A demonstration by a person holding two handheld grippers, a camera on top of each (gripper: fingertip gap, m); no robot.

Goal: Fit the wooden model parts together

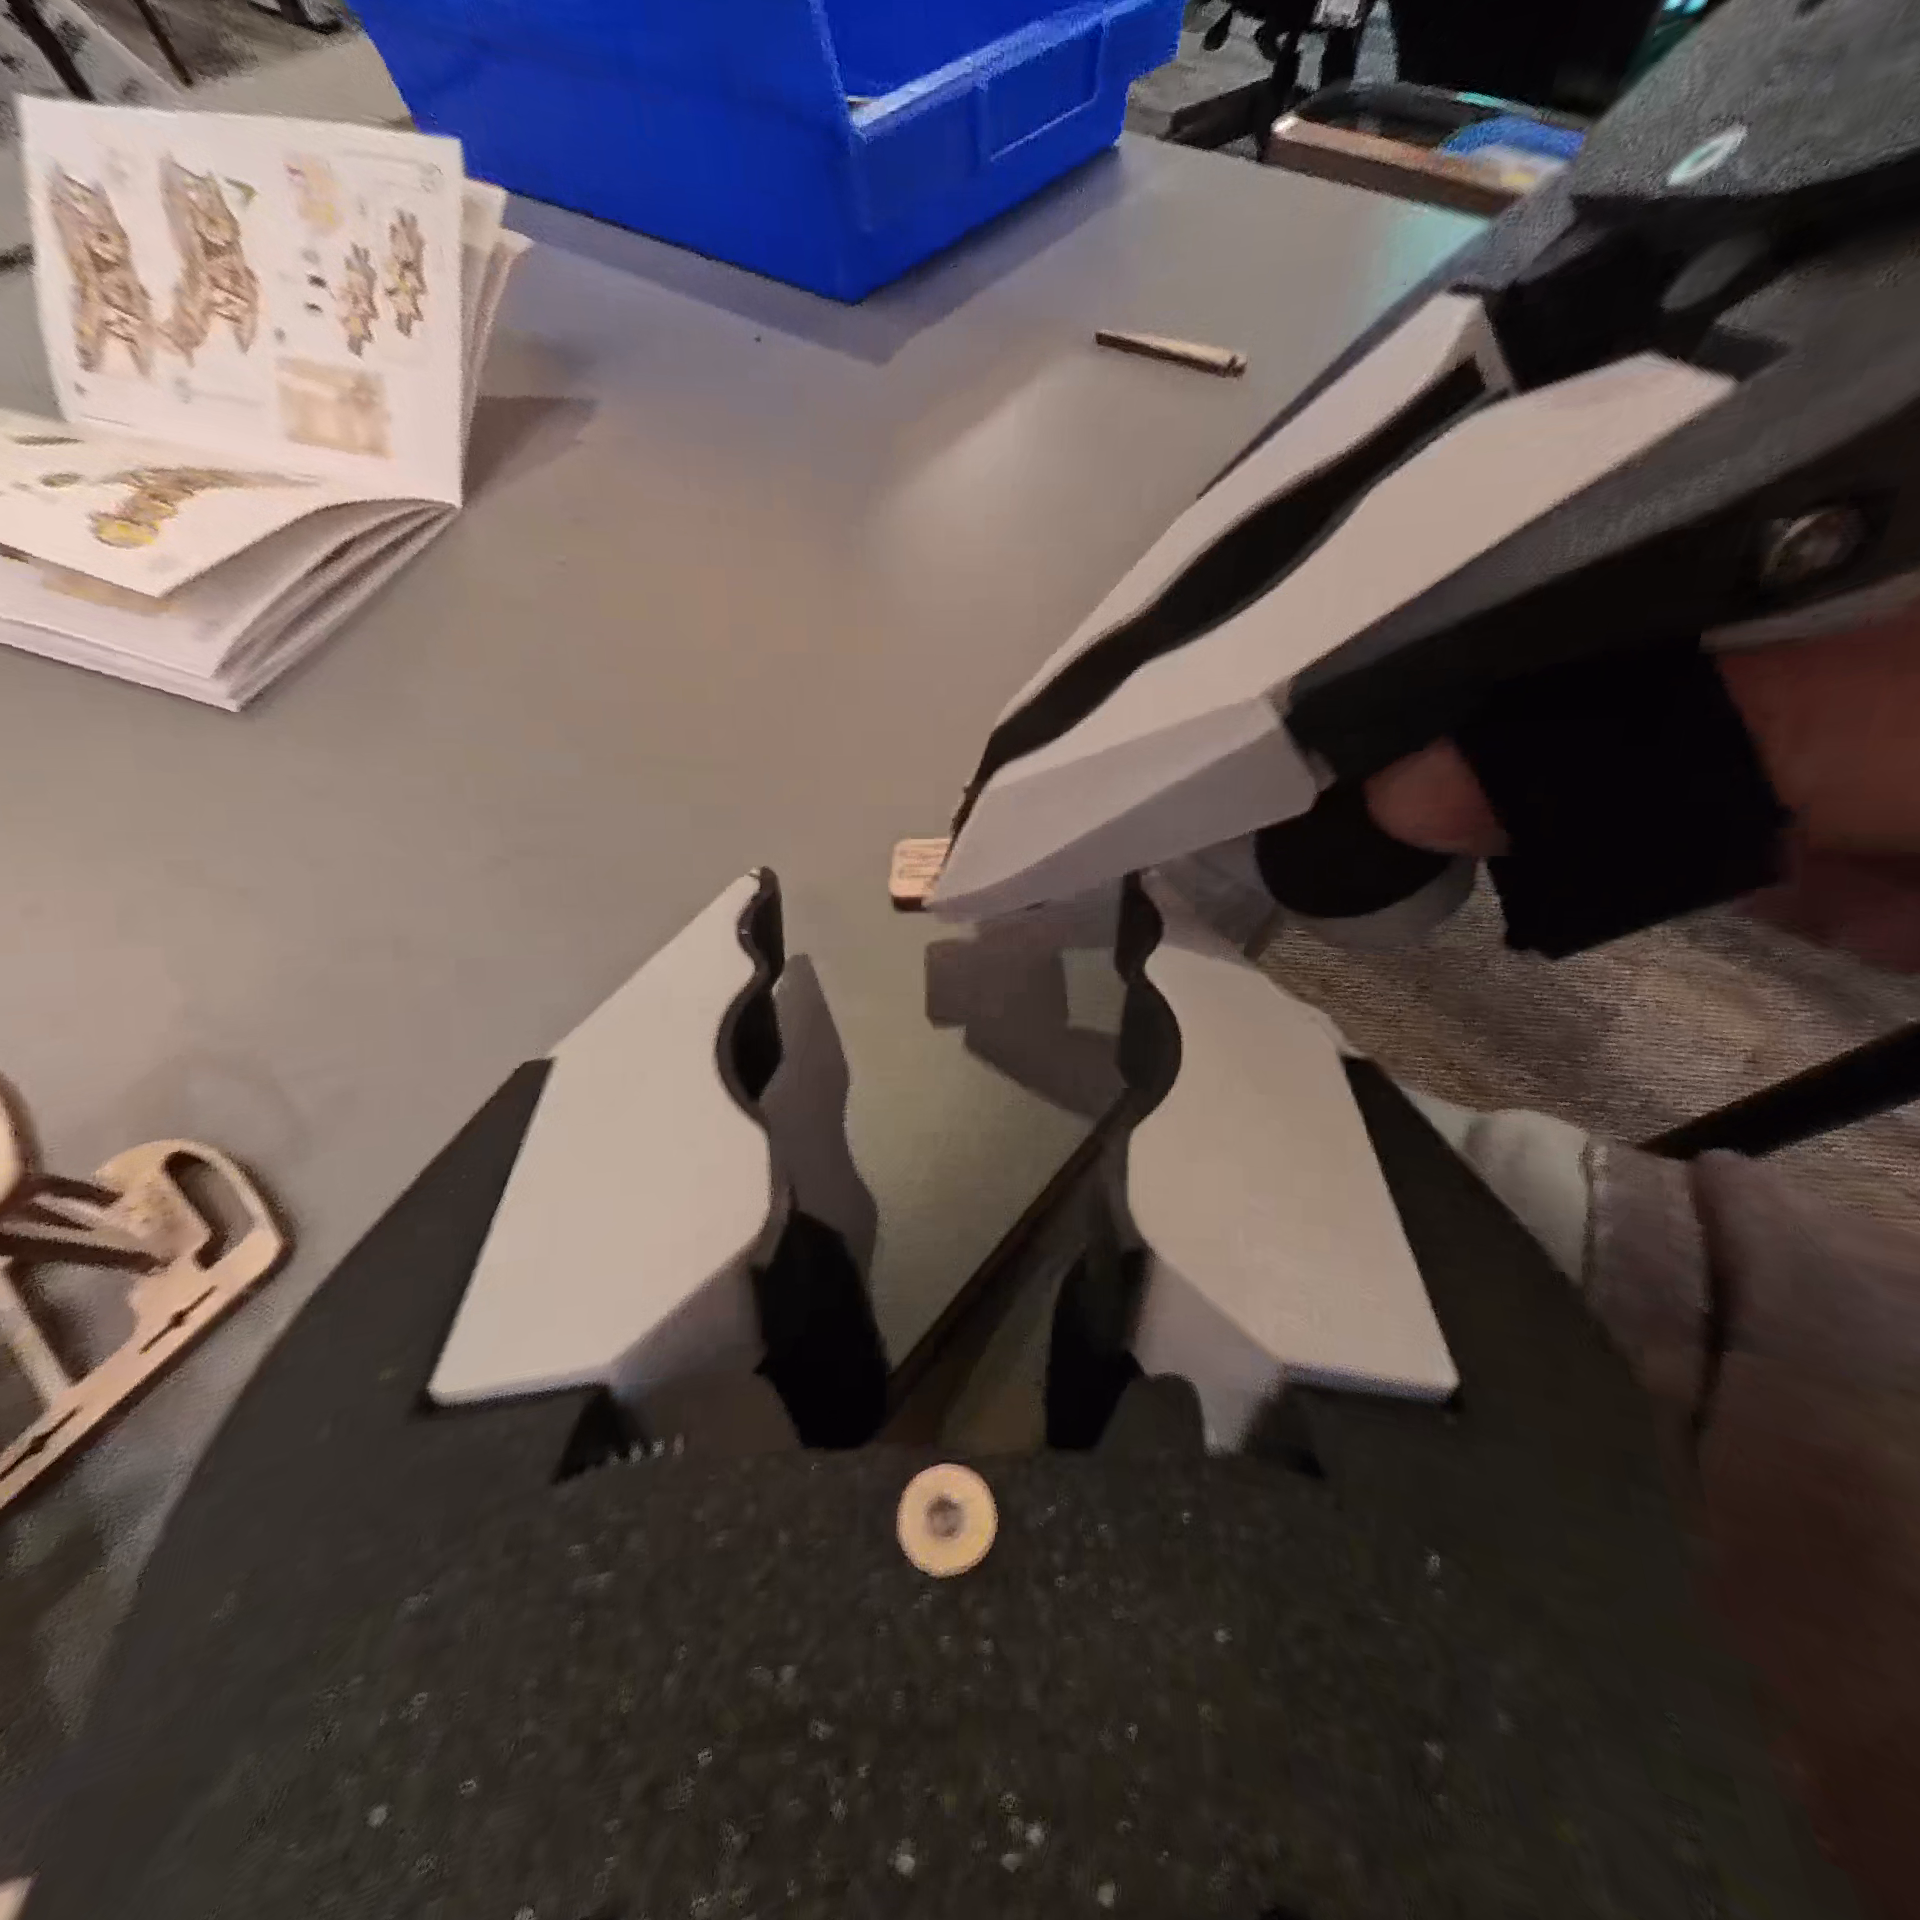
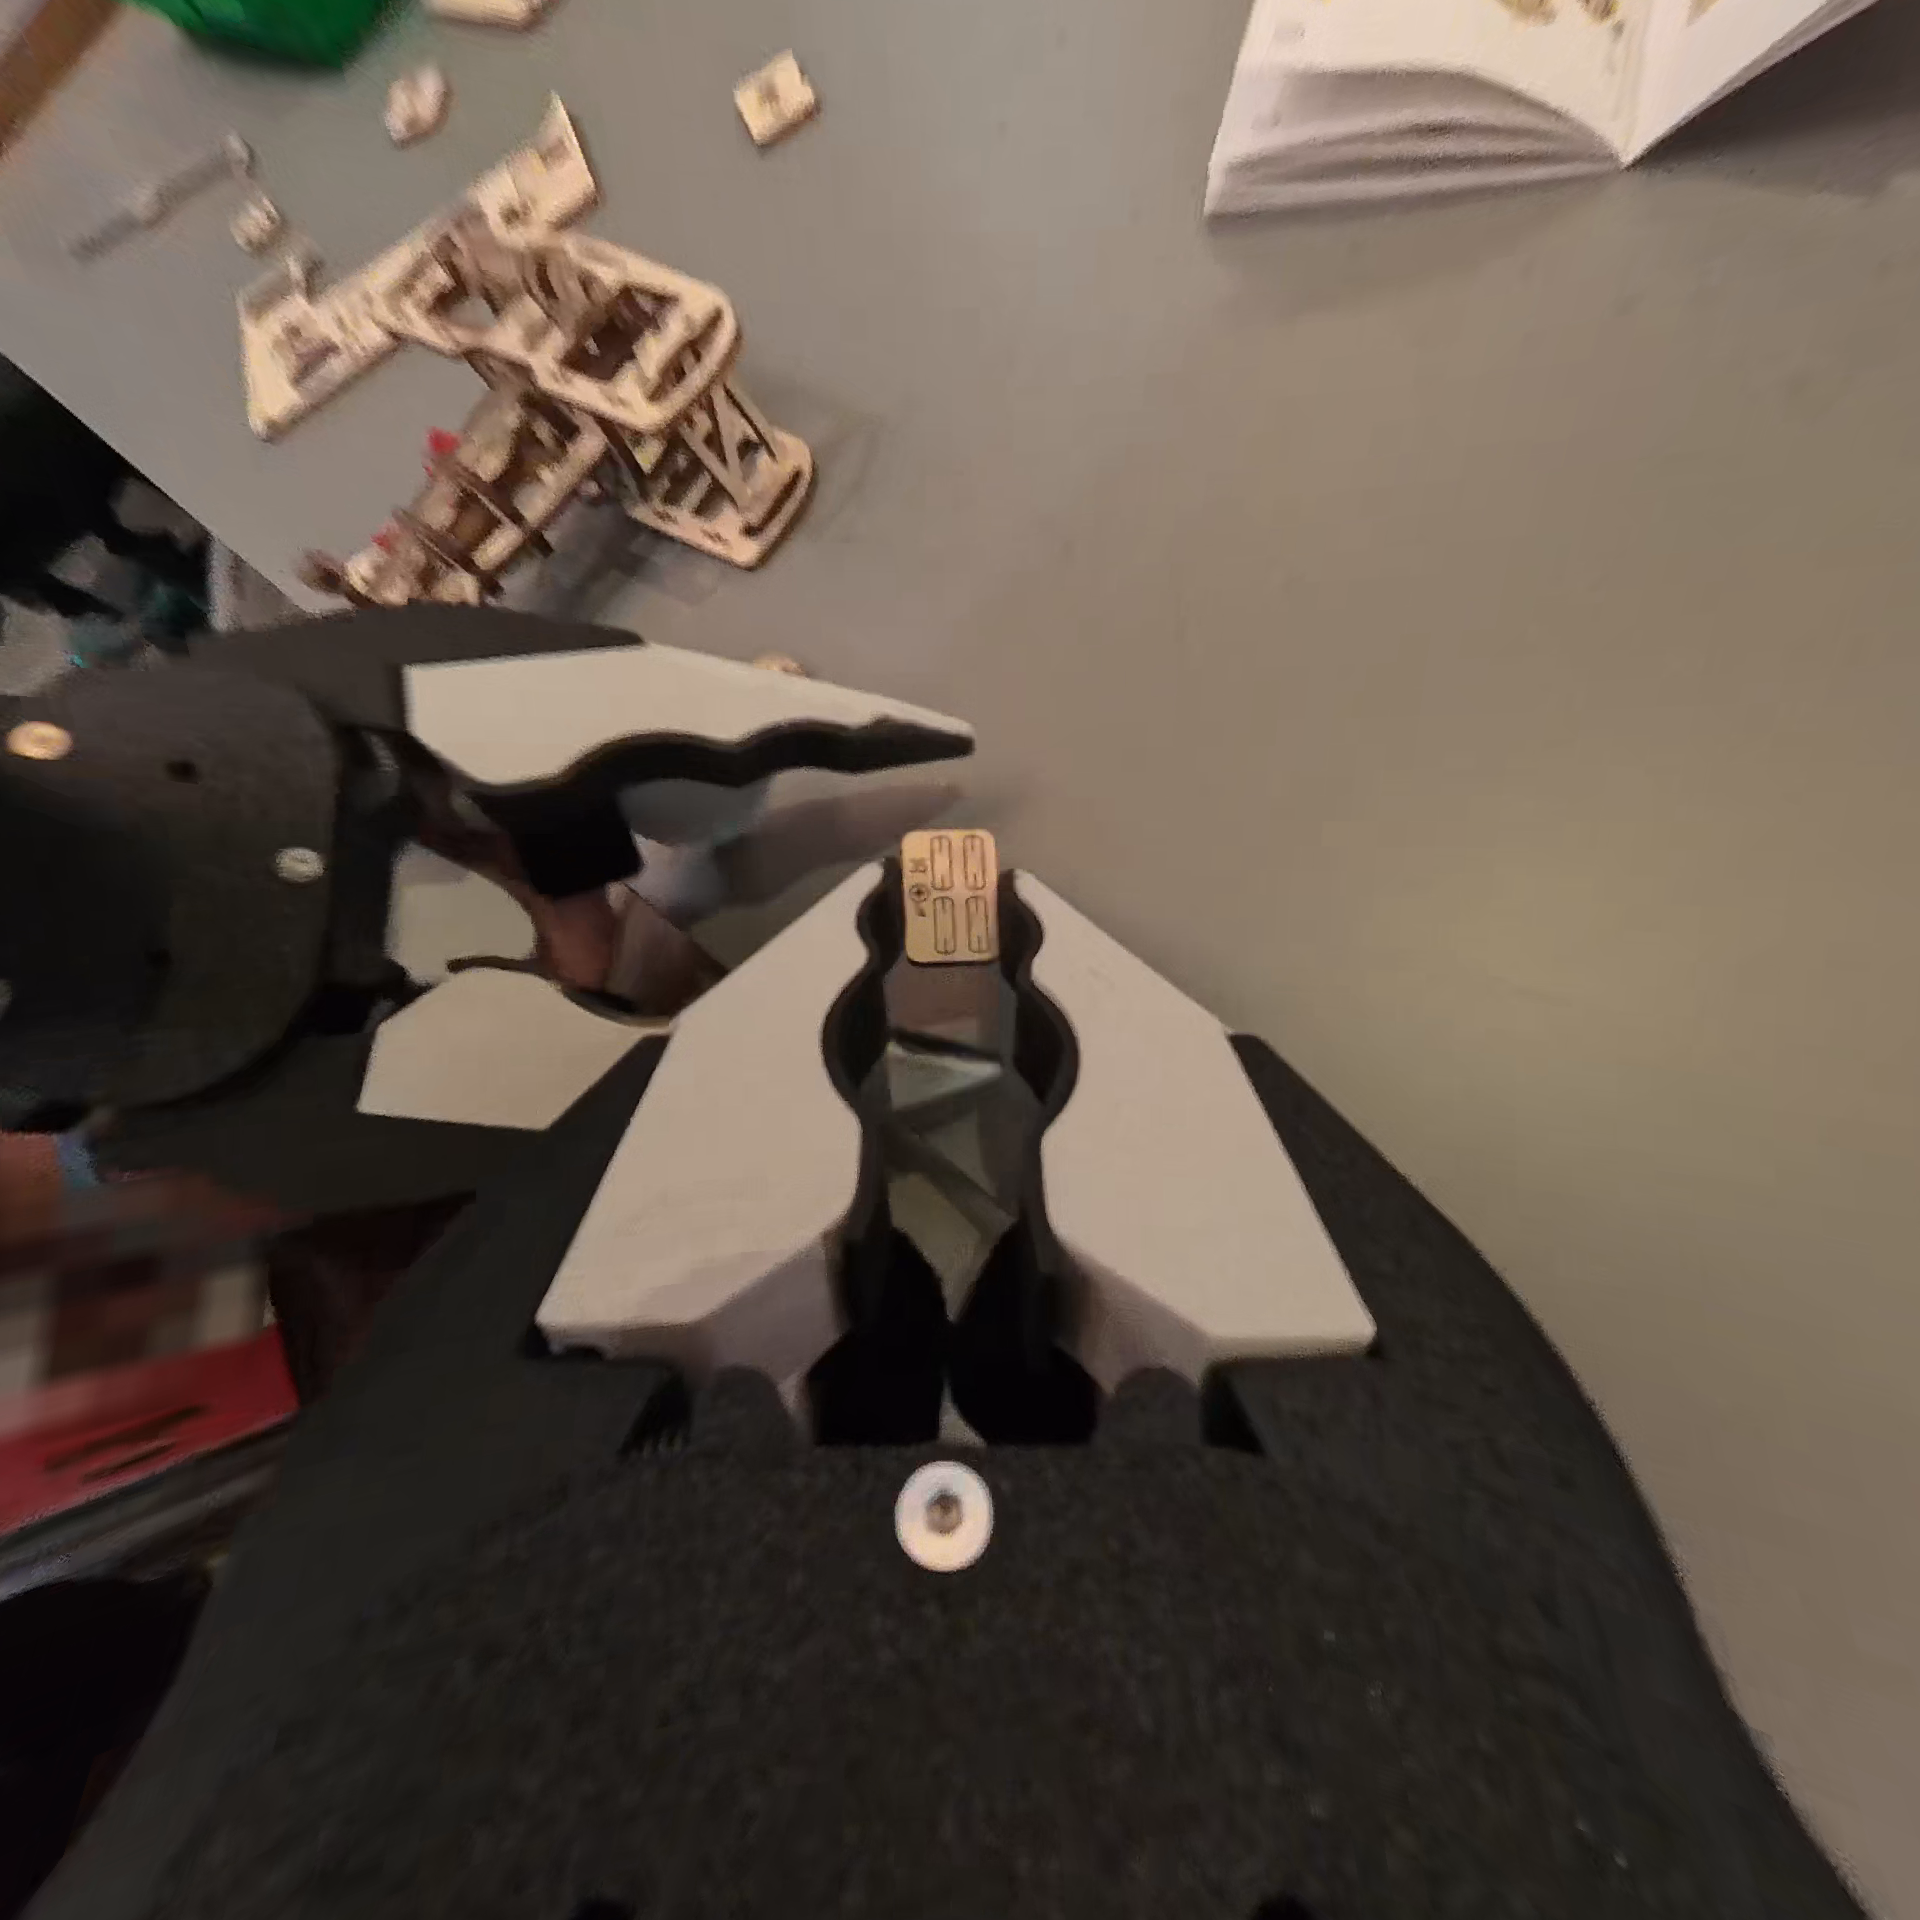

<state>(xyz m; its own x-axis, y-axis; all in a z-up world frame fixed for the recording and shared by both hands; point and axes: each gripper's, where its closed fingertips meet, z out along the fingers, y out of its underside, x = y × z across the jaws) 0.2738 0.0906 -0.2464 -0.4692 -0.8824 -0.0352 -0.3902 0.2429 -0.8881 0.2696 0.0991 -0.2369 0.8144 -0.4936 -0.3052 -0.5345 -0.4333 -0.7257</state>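
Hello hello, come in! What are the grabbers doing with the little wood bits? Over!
Right hand-held gripper shut on small wooden piece. Left hand-held gripper open, empty. Half-built wooden model sits apart on table. Nothing in the way.

The right gripper (image 2: 951, 904) pinches a small wooden plate (image 2: 949, 896) at its fingertips above the grey table (image 2: 1455, 727).

Markings show on the small flat tan wooden tab (image 2: 949, 898) pinched at the tips of the right gripper (image 2: 951, 914): a short number and a little round symbol burnt in beside four slot outlines. The open white instruction booklet (image 1: 239, 312) on the grey surface (image 1: 675, 623) has printed pictures of the model, but its lettering is too blurred to read.
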